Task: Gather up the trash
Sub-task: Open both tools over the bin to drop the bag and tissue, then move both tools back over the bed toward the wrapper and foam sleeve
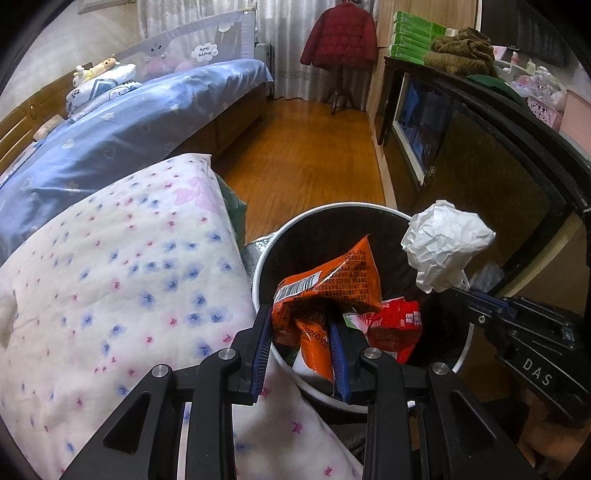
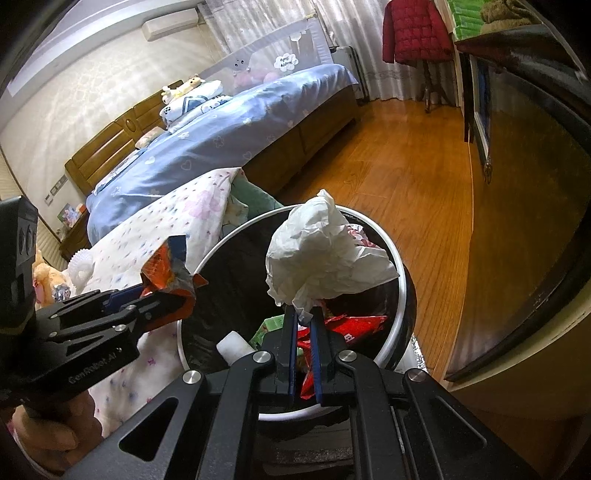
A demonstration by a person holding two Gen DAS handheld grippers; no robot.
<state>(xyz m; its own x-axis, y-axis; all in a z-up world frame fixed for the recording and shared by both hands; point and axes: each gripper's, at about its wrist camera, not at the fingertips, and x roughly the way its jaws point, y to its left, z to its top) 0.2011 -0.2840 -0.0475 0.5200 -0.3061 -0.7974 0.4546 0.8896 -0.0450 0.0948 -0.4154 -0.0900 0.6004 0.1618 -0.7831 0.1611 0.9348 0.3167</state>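
My left gripper (image 1: pixel 299 321) is shut on an orange snack wrapper (image 1: pixel 328 277), which hangs over a round bin with a white rim (image 1: pixel 258 266). A red wrapper (image 1: pixel 399 321) and other litter lie inside the bin. From the right, my right gripper (image 1: pixel 476 299) holds a crumpled white paper ball (image 1: pixel 443 243) above the bin's far edge. In the right wrist view, the right gripper (image 2: pixel 303 314) is shut on the paper ball (image 2: pixel 325 254) over the bin (image 2: pixel 404 299). At the left there, the left gripper (image 2: pixel 162 299) pinches the orange wrapper (image 2: pixel 166 269).
A floral quilt (image 1: pixel 129 277) lies against the bin's left side, with a blue-sheeted bed (image 1: pixel 147 122) behind it. A dark cabinet (image 1: pixel 498 166) stands close on the right. Wooden floor (image 1: pixel 306 147) stretches beyond the bin to a red jacket (image 1: pixel 341 33) on a stand.
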